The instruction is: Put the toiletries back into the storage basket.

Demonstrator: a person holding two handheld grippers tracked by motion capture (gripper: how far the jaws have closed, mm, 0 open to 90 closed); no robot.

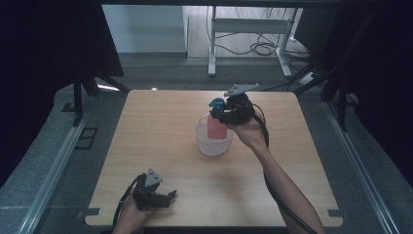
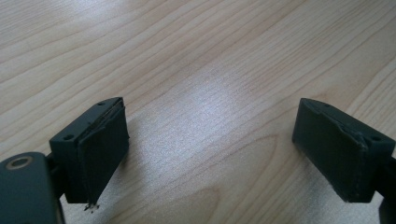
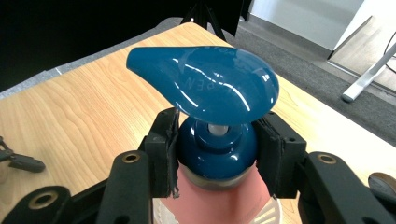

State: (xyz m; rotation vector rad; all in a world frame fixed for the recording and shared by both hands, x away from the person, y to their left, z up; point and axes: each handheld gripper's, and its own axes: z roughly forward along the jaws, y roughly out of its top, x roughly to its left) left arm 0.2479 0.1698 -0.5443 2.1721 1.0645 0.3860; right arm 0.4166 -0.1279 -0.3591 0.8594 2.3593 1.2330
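A pink pump bottle (image 1: 215,127) with a blue pump head (image 3: 205,84) stands inside a white mesh basket (image 1: 213,144) at the middle of the wooden table (image 1: 160,131). My right gripper (image 1: 221,113) is shut on the bottle's blue collar (image 3: 217,151), its pads (image 3: 164,149) pressing from both sides just under the pump head. The basket's rim (image 3: 266,215) peeks below the bottle. My left gripper (image 1: 168,196) rests near the table's front left edge, open, with bare wood between its pads (image 2: 100,156).
The table's front edge (image 1: 209,225) lies close to the left hand. A white desk frame (image 1: 248,29) and cables stand on the floor beyond the far edge. Dark curtains flank both sides.
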